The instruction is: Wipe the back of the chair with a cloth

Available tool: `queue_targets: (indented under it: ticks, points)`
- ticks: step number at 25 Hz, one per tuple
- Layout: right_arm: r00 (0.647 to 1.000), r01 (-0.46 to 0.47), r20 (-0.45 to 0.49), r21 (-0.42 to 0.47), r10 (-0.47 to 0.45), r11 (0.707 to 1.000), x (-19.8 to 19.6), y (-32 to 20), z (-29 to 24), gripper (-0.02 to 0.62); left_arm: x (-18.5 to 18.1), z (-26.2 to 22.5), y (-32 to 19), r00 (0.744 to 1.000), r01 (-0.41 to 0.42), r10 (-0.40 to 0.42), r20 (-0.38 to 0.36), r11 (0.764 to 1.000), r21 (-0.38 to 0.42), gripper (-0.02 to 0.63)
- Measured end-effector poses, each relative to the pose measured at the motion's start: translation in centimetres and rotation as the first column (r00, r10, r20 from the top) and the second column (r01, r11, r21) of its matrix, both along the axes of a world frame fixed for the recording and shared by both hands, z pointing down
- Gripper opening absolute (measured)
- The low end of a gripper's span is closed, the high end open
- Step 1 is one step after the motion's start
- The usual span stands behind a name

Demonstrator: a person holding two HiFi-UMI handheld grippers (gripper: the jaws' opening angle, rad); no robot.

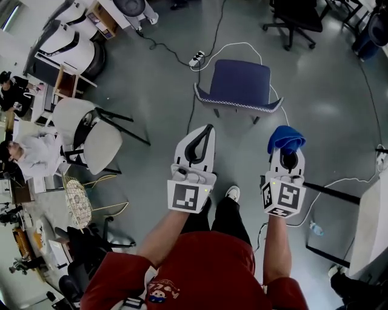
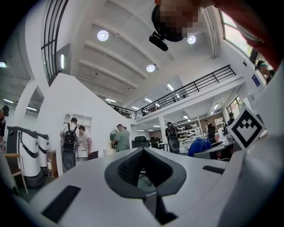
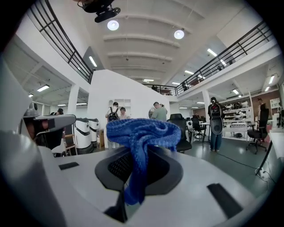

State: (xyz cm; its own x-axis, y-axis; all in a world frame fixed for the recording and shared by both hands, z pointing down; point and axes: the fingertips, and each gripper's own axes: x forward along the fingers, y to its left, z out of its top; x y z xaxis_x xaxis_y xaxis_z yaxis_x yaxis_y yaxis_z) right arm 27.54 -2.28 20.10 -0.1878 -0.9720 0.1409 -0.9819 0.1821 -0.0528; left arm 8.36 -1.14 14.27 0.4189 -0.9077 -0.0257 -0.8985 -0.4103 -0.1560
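Observation:
A blue chair (image 1: 239, 83) stands on the grey floor ahead of me, its pale-trimmed near edge (image 1: 237, 105) facing me. My right gripper (image 1: 286, 147) is held level, short of the chair and to its right, shut on a bunched blue cloth (image 1: 286, 138). In the right gripper view the cloth (image 3: 141, 131) bulges above the pinched jaws and a strip hangs down between them. My left gripper (image 1: 206, 130) is short of the chair's left side, jaws shut with nothing in them; in the left gripper view (image 2: 143, 151) the tips meet over an empty hollow.
A white chair (image 1: 91, 138) stands to the left, a wire-backed chair (image 1: 78, 203) nearer me. A power strip (image 1: 196, 59) and cables lie on the floor behind the blue chair. A black office chair (image 1: 297, 18) is far back, a white table edge (image 1: 371, 224) at right.

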Motion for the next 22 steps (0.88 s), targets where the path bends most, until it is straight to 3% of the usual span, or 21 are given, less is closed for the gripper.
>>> queue_targets:
  ticks: [7,12,22]
  points:
    - [0.998,-0.017,-0.069,-0.070,0.012,0.997,-4.7,-2.6,7.4,0.060,-2.1,6.0,-2.0,0.996,-0.084,0.086,-0.024,0.995,0.060,0.014]
    - [0.996,-0.042,-0.088,-0.138,0.030,0.990,-5.3,-4.6,13.7,0.061,-2.5,11.8,-3.5,0.993,-0.102,0.103,-0.058,0.995,0.024,0.014]
    - [0.995,-0.053,-0.098,-0.191,0.035,0.980,-5.8,-9.0,22.1,0.061,-3.2,21.2,-4.8,0.988,-0.125,0.123,-0.092,0.992,-0.024,0.014]
